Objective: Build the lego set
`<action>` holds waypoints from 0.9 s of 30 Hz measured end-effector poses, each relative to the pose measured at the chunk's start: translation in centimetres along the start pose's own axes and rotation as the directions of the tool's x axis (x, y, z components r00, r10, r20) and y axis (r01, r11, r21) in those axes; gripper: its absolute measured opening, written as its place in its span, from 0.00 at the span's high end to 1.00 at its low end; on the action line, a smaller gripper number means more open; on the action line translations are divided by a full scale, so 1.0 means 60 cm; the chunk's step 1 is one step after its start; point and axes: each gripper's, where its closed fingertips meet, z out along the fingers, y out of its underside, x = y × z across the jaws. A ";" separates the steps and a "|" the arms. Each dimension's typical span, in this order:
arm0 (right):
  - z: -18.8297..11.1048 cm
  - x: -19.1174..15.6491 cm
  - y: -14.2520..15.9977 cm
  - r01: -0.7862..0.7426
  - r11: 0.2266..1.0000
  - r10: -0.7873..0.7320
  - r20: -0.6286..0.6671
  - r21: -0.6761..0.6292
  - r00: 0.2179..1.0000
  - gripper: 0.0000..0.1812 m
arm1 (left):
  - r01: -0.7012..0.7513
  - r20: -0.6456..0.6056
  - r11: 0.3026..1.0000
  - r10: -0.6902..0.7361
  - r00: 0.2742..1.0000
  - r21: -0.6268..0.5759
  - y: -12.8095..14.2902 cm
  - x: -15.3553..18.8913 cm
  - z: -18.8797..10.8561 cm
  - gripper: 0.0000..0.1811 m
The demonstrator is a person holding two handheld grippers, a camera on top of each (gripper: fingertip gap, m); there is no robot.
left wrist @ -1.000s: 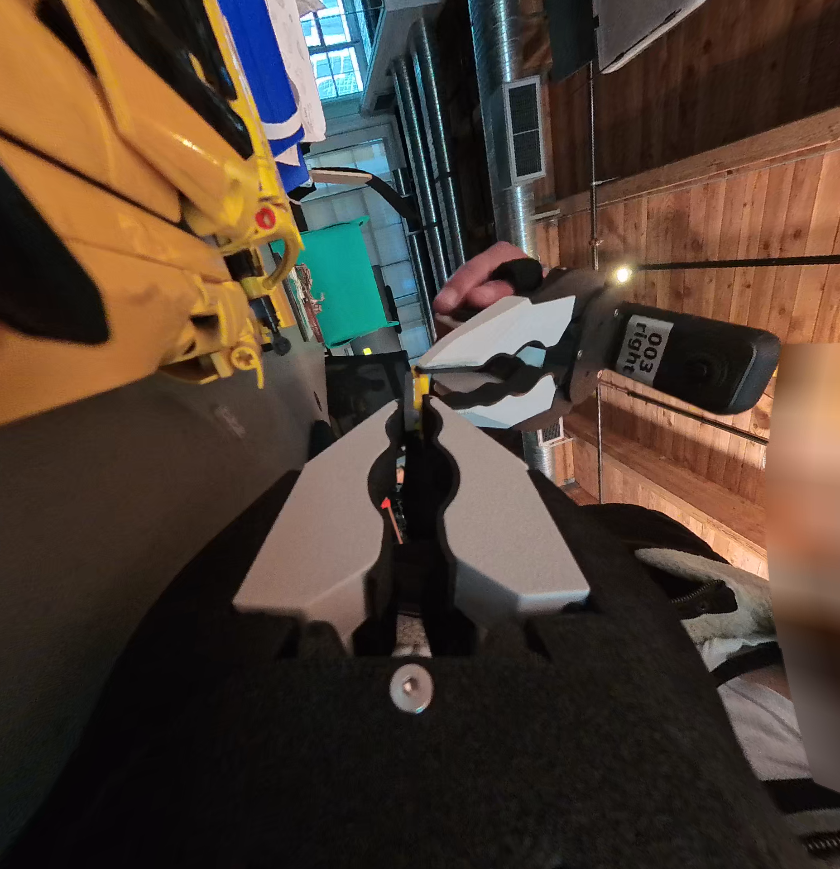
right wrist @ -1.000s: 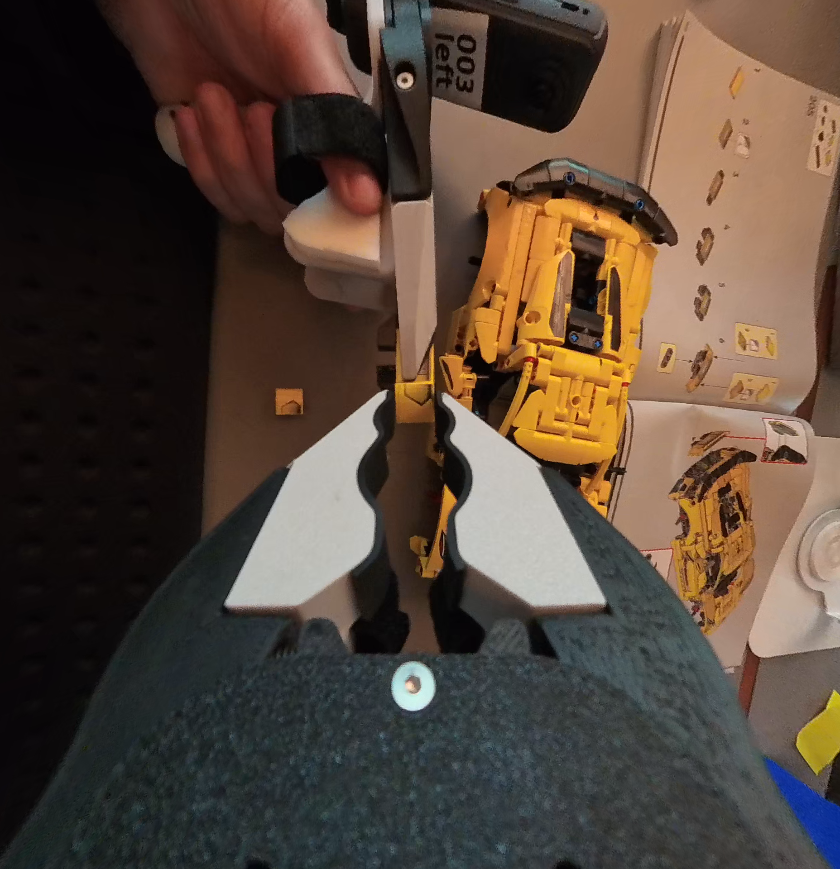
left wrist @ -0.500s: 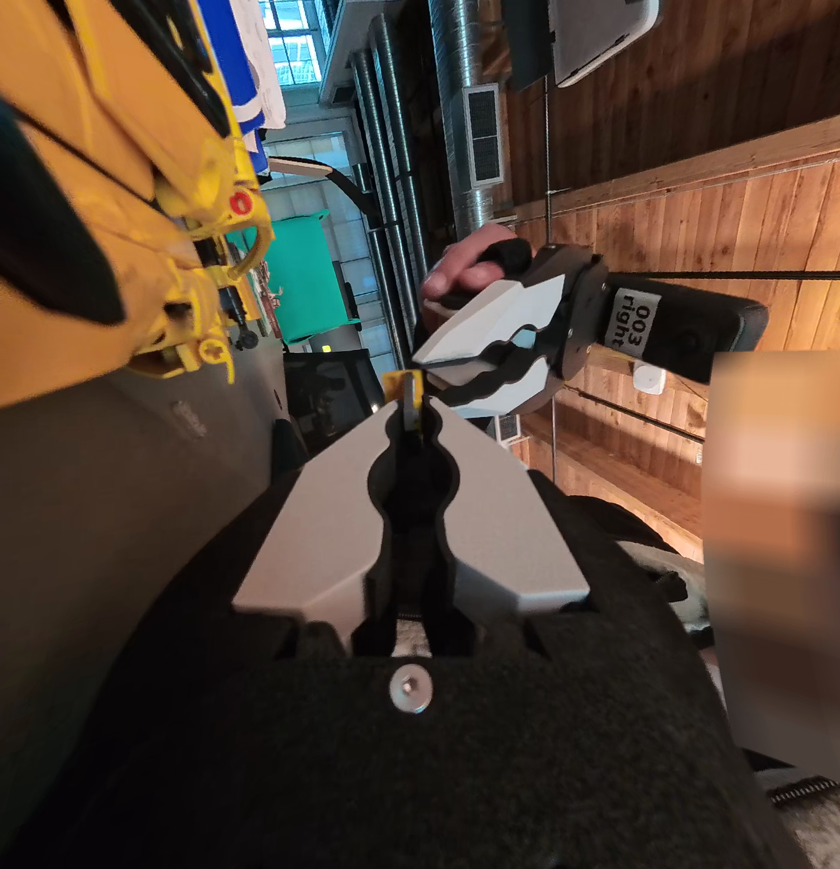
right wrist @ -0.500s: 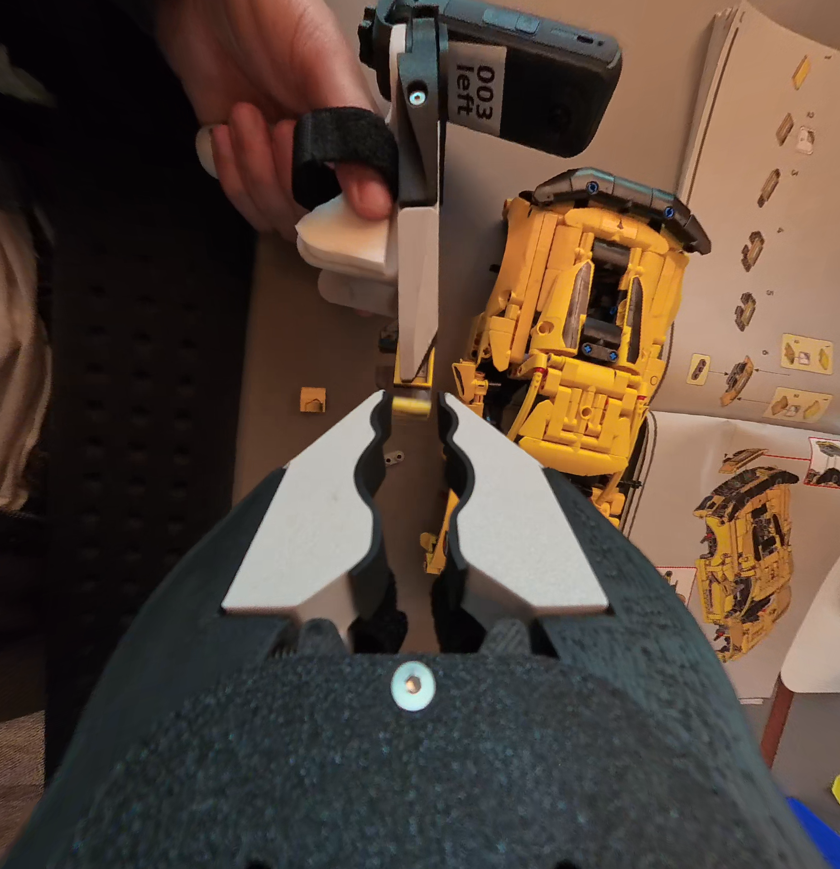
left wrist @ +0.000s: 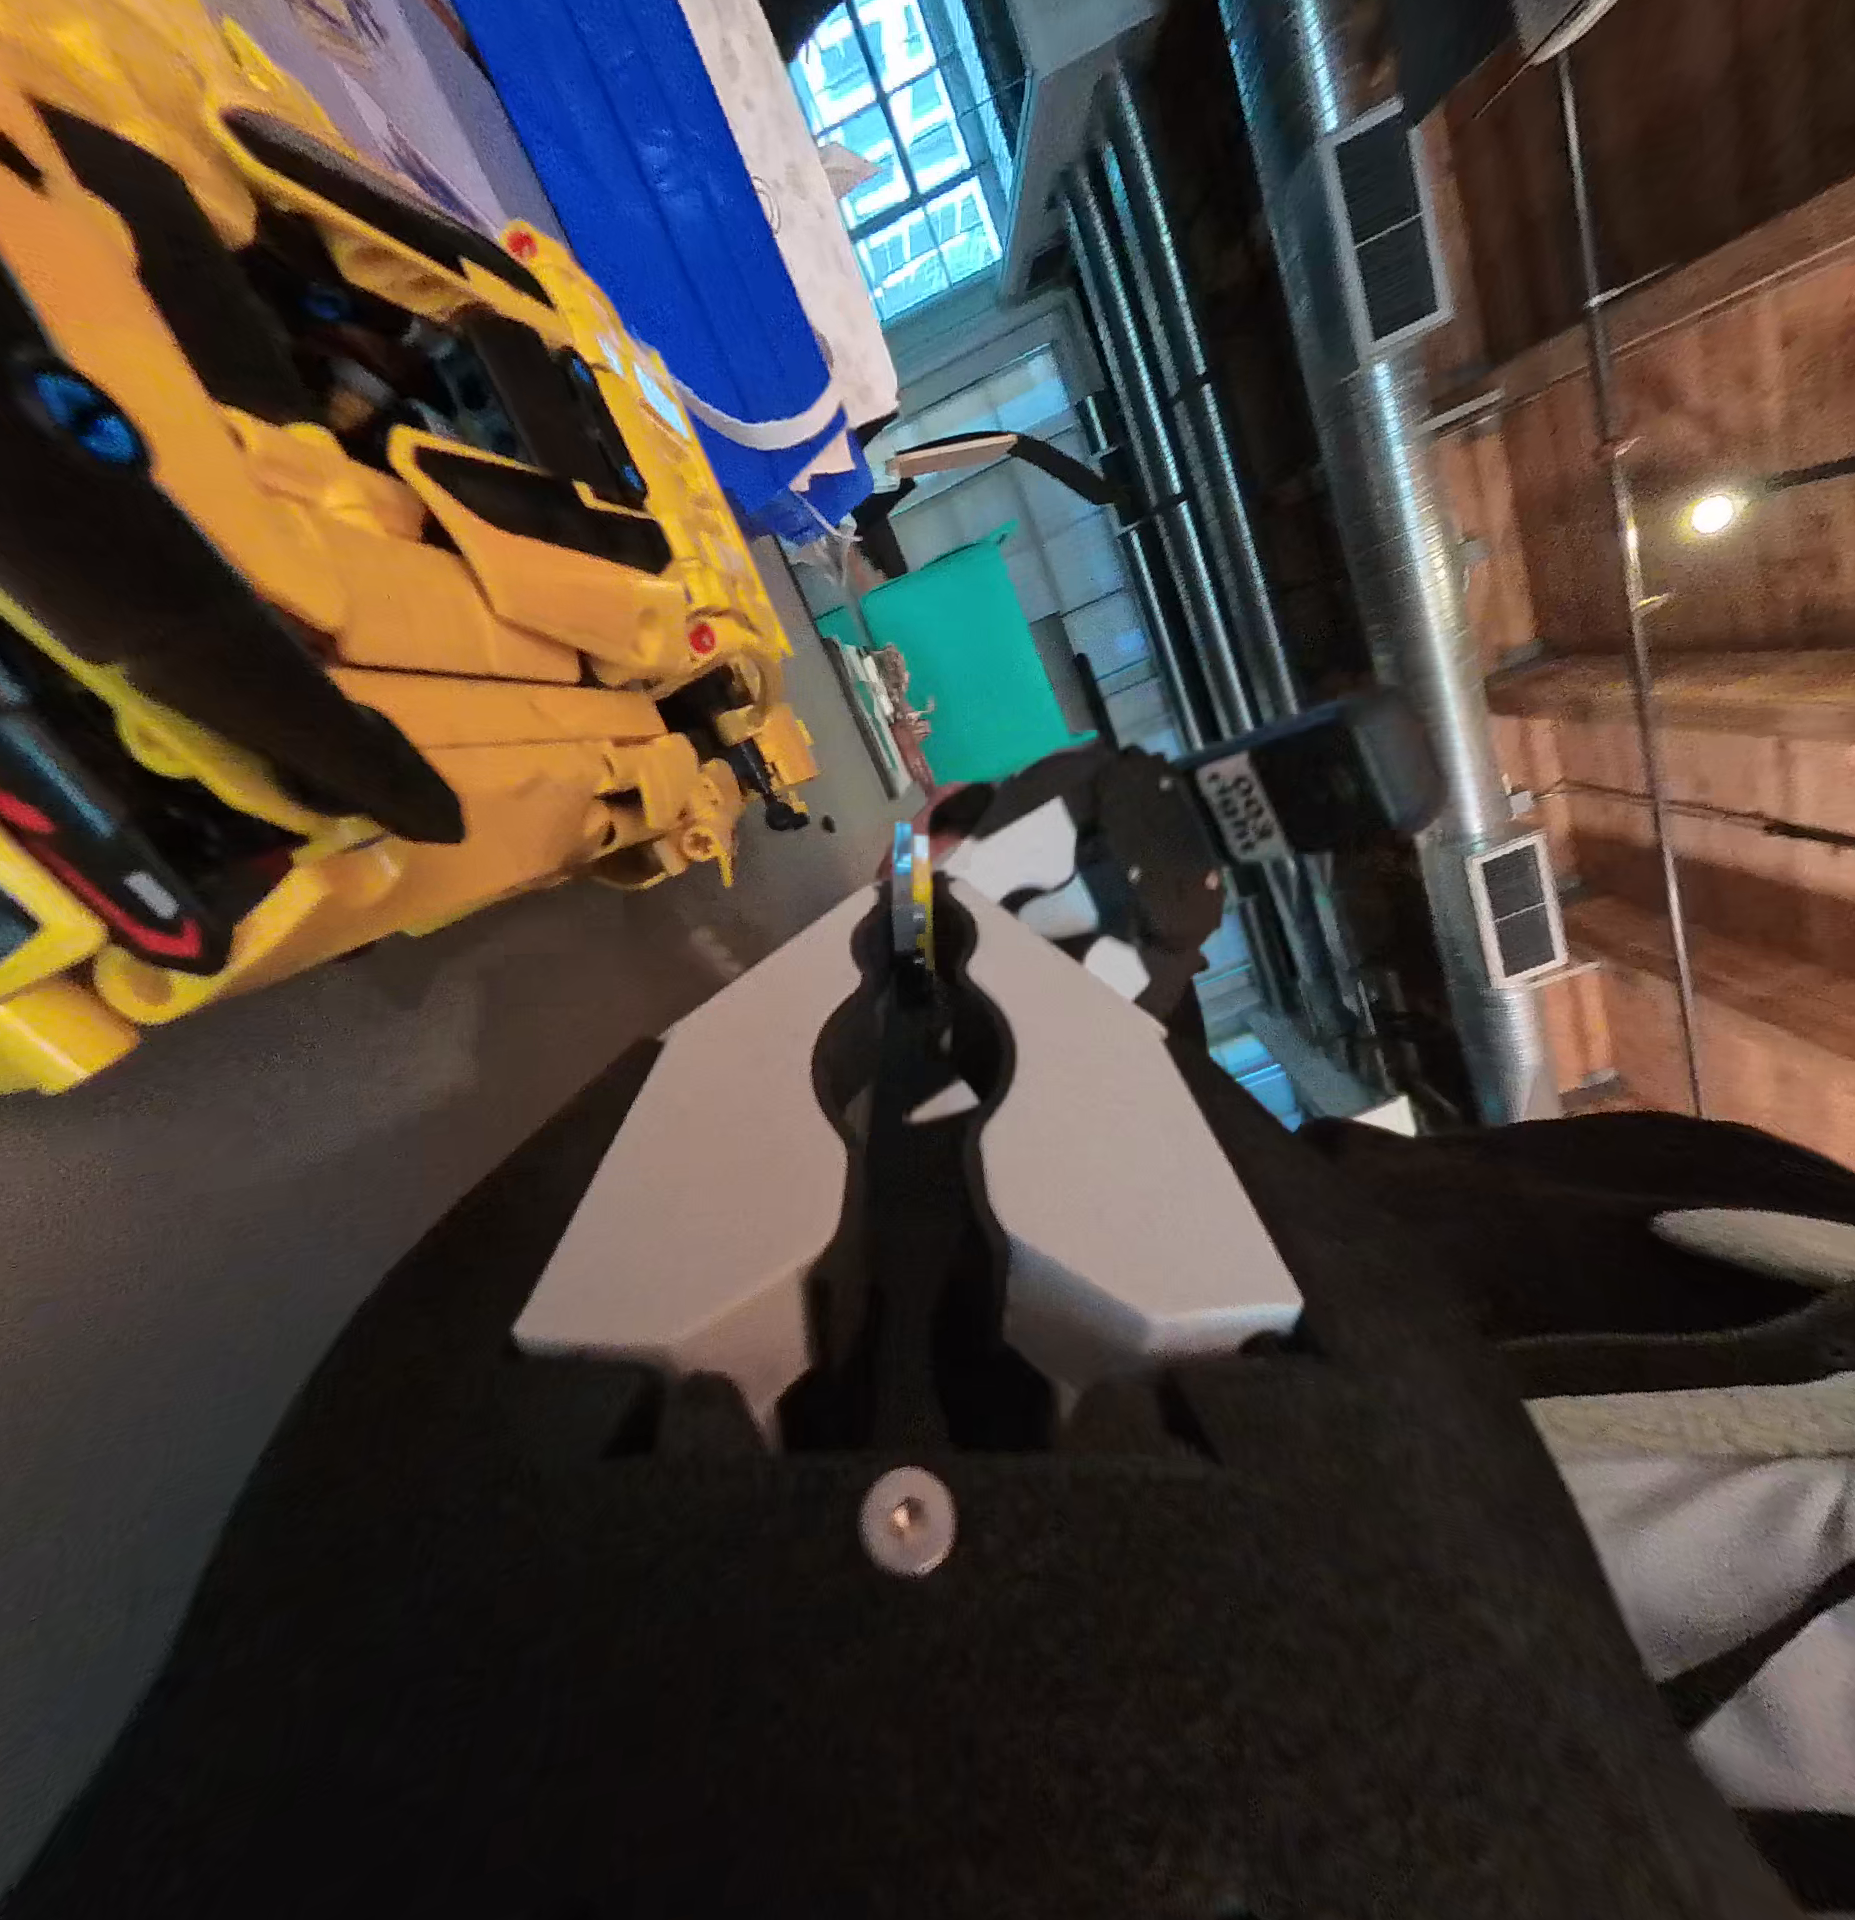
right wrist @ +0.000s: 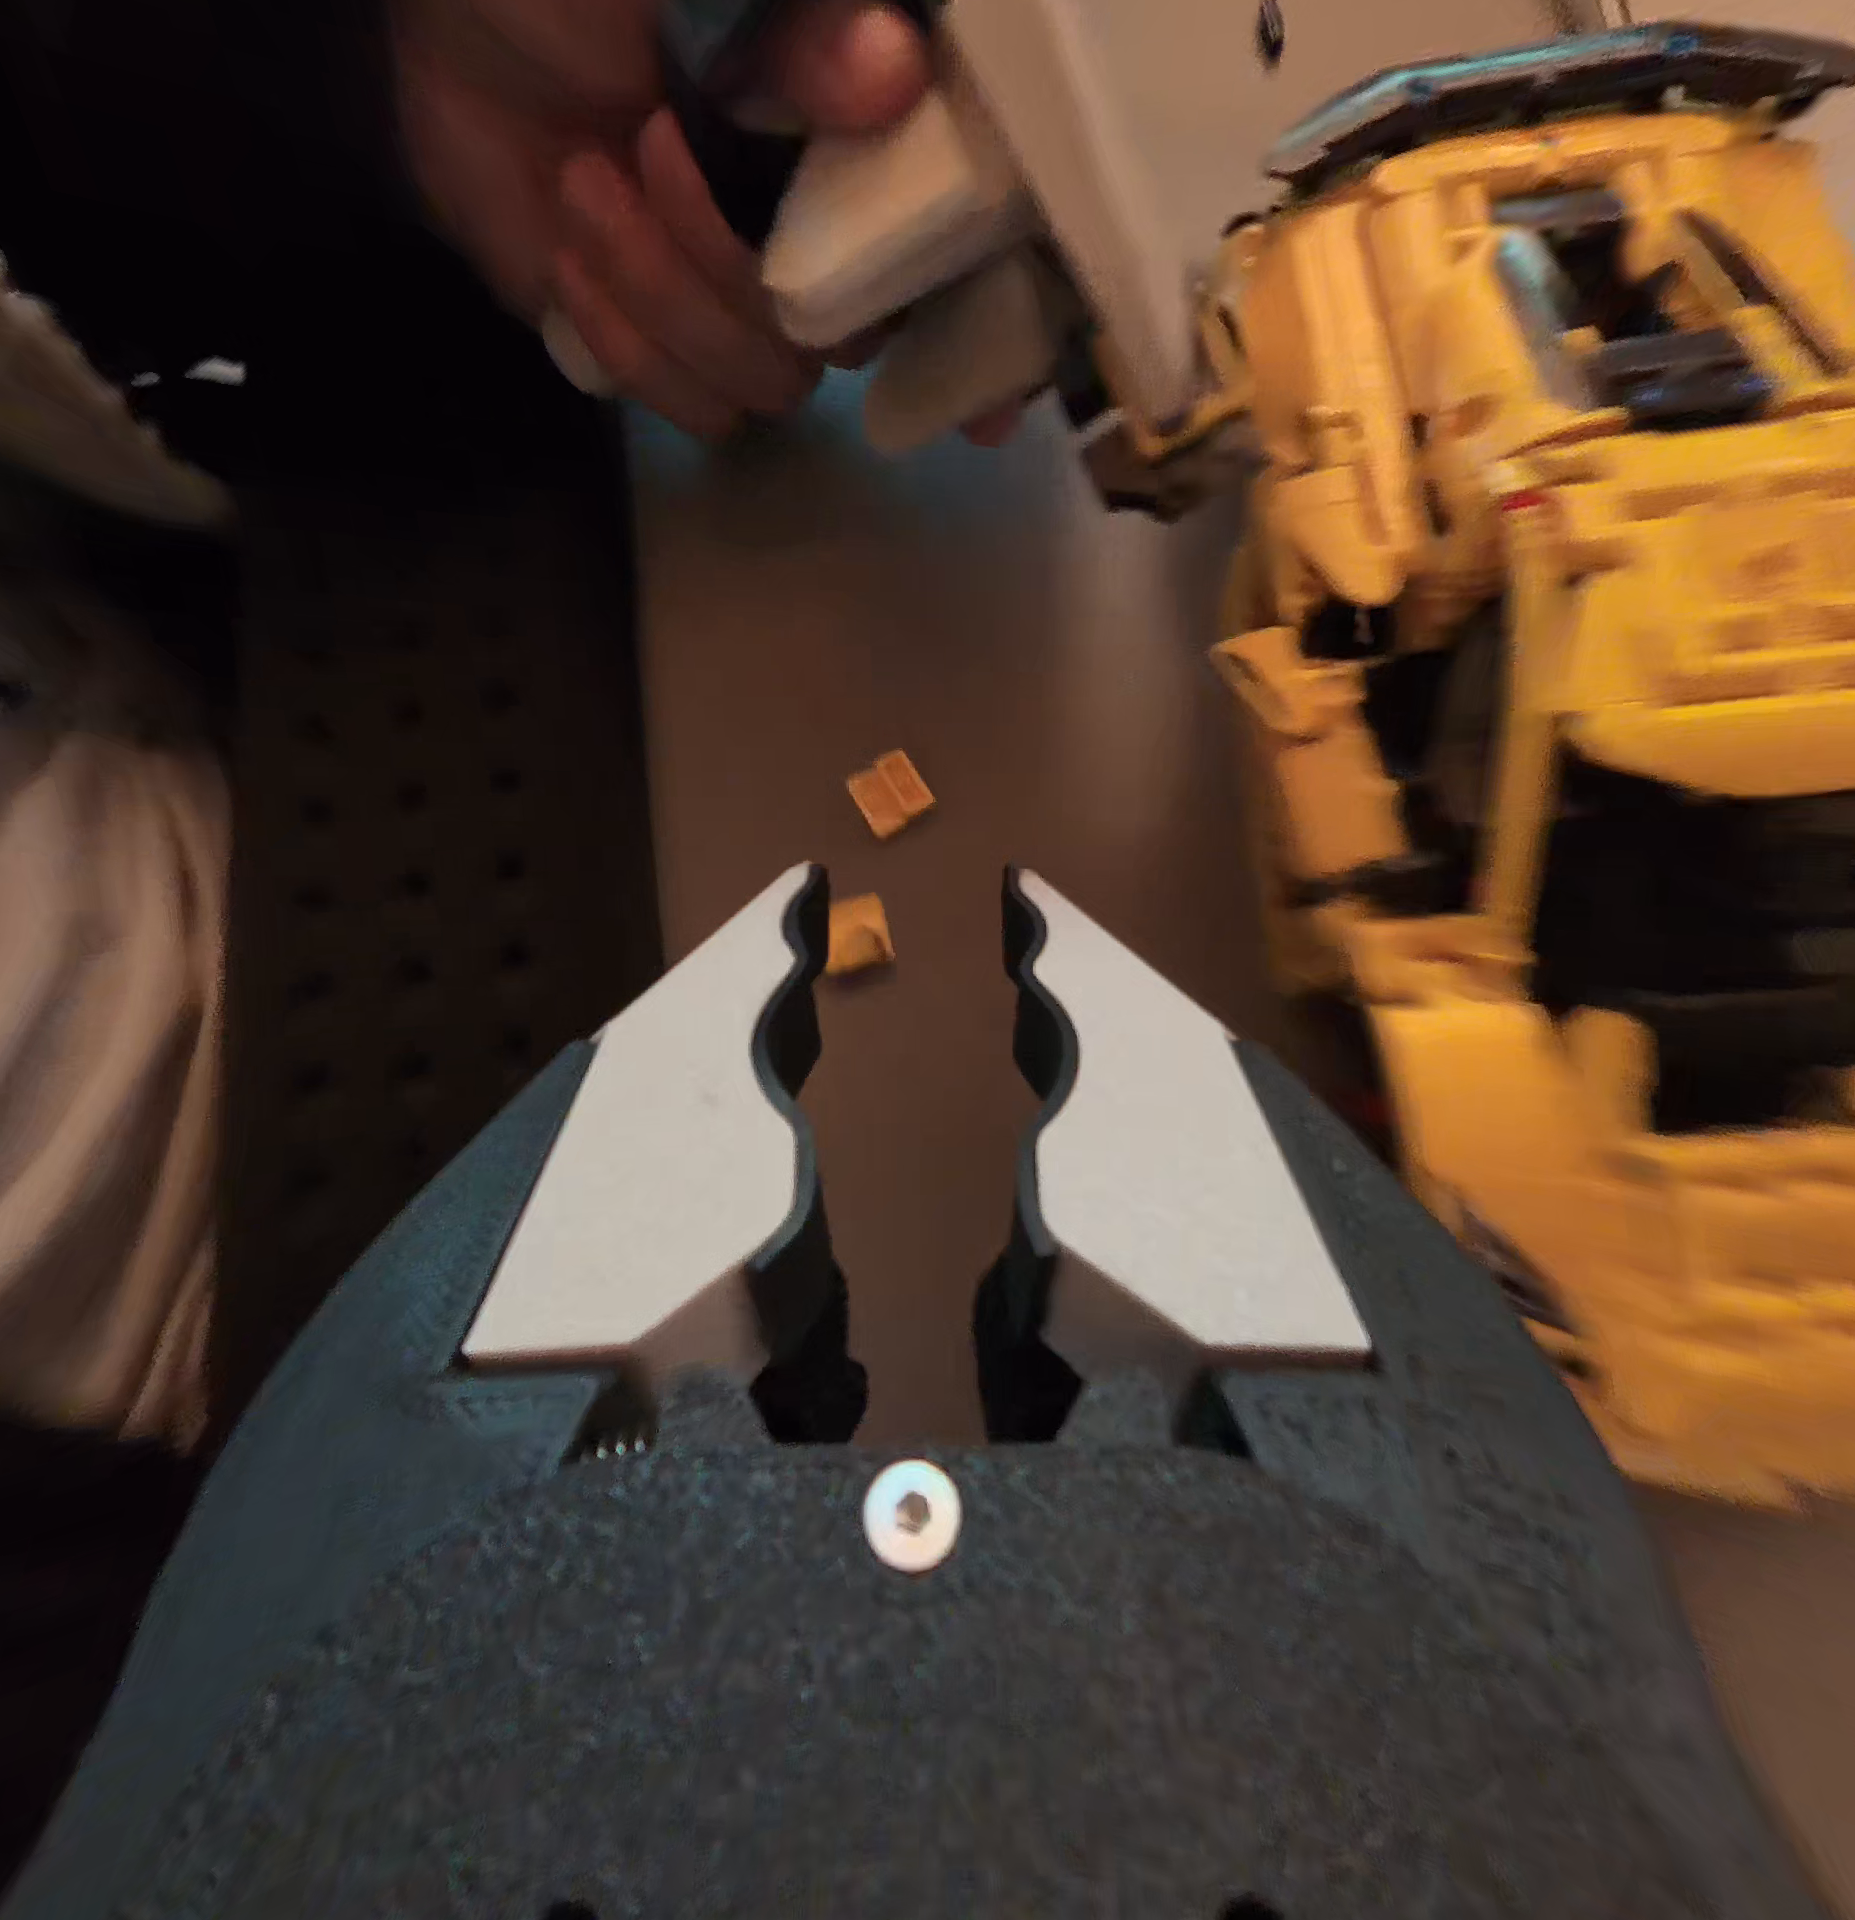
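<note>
The left gripper [left wrist: 910,896] is clamped on a thin yellow piece [left wrist: 915,904], held edge-on at its fingertips with a little of it standing past them. The right gripper [right wrist: 915,883] has its jaws apart with nothing between them; it hangs over two small tan bricks [right wrist: 890,790] lying loose on the table [right wrist: 902,623], the nearer one just beside its left fingertip.

The table is a plain grey top. At its left edge in the right wrist view lies a dark perforated surface [right wrist: 414,790]. Behind, the left wrist view shows wood panelling, metal ducts [left wrist: 1359,436], a window, a green bin [left wrist: 964,665] and blue cloth [left wrist: 674,229].

The yellow car [left wrist: 310,582] stands on the table, close to the left gripper. Its long axis runs roughly along that gripper's line of sight; which end is the nose cannot be told.
</note>
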 end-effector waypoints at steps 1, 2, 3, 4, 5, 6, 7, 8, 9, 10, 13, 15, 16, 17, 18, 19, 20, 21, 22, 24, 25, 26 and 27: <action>0.013 -0.004 0.002 -0.004 1.000 0.005 -0.029 0.020 1.000 0.81 | -0.011 0.004 1.000 0.011 1.000 -0.008 0.003 0.001 0.002 0.97; 0.024 -0.012 0.002 -0.008 0.999 0.009 -0.037 0.031 0.999 0.82 | -0.024 0.010 1.000 0.024 1.000 -0.010 0.003 0.001 0.002 0.97; 0.033 -0.020 0.001 -0.008 0.999 0.009 -0.040 0.037 0.999 0.82 | -0.039 0.015 0.999 0.039 0.999 -0.006 0.002 0.002 0.000 0.97; 0.040 -0.025 0.003 0.000 1.000 0.002 -0.051 0.029 0.999 0.82 | -0.051 0.017 0.999 0.051 0.999 -0.004 0.002 0.003 -0.002 0.97; 0.044 -0.025 0.008 0.008 1.000 -0.008 -0.070 0.004 0.997 0.82 | -0.061 0.019 0.998 0.061 0.998 -0.005 0.001 0.004 -0.004 0.97; 0.045 -0.024 0.013 0.014 1.000 -0.016 -0.087 -0.023 0.996 0.83 | -0.069 0.025 0.998 0.070 0.997 -0.004 0.001 0.004 -0.007 0.97; 0.043 -0.025 0.016 0.014 0.999 -0.018 -0.097 -0.040 0.995 0.84 | -0.076 0.029 0.997 0.076 0.997 -0.001 0.000 0.003 -0.010 0.97; 0.039 -0.027 0.018 0.006 0.999 -0.011 -0.100 -0.045 0.995 0.84 | -0.079 0.029 0.997 0.079 0.996 0.001 -0.001 0.004 -0.013 0.97; 0.034 -0.028 0.021 -0.003 0.999 -0.002 -0.109 -0.047 0.994 0.84 | -0.078 0.025 0.997 0.078 0.997 -0.002 -0.001 0.004 -0.015 0.97; 0.030 -0.027 0.025 -0.005 0.999 -0.002 -0.123 -0.050 0.992 0.84 | -0.072 0.022 0.997 0.072 0.997 -0.015 0.003 0.004 -0.014 0.97; 0.027 -0.026 0.032 0.046 0.997 -0.054 -0.154 -0.057 0.987 0.85 | -0.071 0.007 0.995 0.072 0.997 -0.070 0.019 0.007 -0.005 0.97; 0.031 -0.025 0.041 0.084 0.991 -0.099 -0.152 -0.101 0.983 0.85 | -0.078 -0.021 0.993 0.076 0.997 -0.094 0.027 0.015 0.000 0.97; 0.032 -0.023 0.046 0.095 0.987 -0.114 -0.147 -0.132 0.983 0.85 | -0.078 -0.024 0.992 0.076 0.997 -0.097 0.029 0.016 0.001 0.97; 0.031 -0.019 0.049 0.101 0.983 -0.123 -0.145 -0.153 0.982 0.85 | -0.079 -0.023 0.992 0.078 0.997 -0.098 0.029 0.016 0.001 0.97; 0.031 -0.019 0.049 0.103 0.982 -0.125 -0.133 -0.157 0.983 0.85 | -0.081 -0.028 0.992 0.078 0.997 -0.097 0.029 0.017 0.001 0.97; 0.030 -0.018 0.046 0.104 0.983 -0.124 -0.124 -0.151 0.985 0.85 | -0.080 -0.040 0.992 0.076 0.996 -0.099 0.030 0.020 0.001 0.97; 0.027 -0.015 0.038 0.107 0.984 -0.125 -0.127 -0.140 0.984 0.85 | -0.077 -0.053 0.992 0.071 0.996 -0.103 0.031 0.023 0.002 0.97; 0.022 -0.010 0.025 0.110 0.988 -0.125 -0.139 -0.110 0.982 0.85 | -0.073 -0.064 0.992 0.067 0.996 -0.107 0.033 0.025 0.003 0.97; 0.013 -0.009 0.003 0.116 0.992 -0.122 -0.152 -0.051 0.981 0.85 | -0.068 -0.080 0.992 0.059 0.995 -0.109 0.034 0.029 0.004 0.97; -0.006 -0.008 -0.040 0.105 0.991 -0.090 -0.159 0.088 0.983 0.86 | -0.049 -0.101 0.995 0.039 0.994 -0.093 0.029 0.033 0.001 0.97; -0.010 -0.013 -0.046 0.080 0.988 -0.063 -0.133 0.129 0.989 0.88 | -0.040 -0.095 0.996 0.033 0.995 -0.077 0.024 0.030 -0.002 0.97; -0.006 -0.018 -0.041 0.056 0.989 -0.042 -0.102 0.138 0.994 0.87 | -0.033 -0.092 0.997 0.027 0.995 -0.064 0.019 0.029 -0.004 0.97; 0.007 -0.023 -0.027 0.035 0.993 -0.027 -0.076 0.112 0.997 0.83 | -0.028 -0.094 0.998 0.022 0.995 -0.061 0.018 0.029 -0.005 0.97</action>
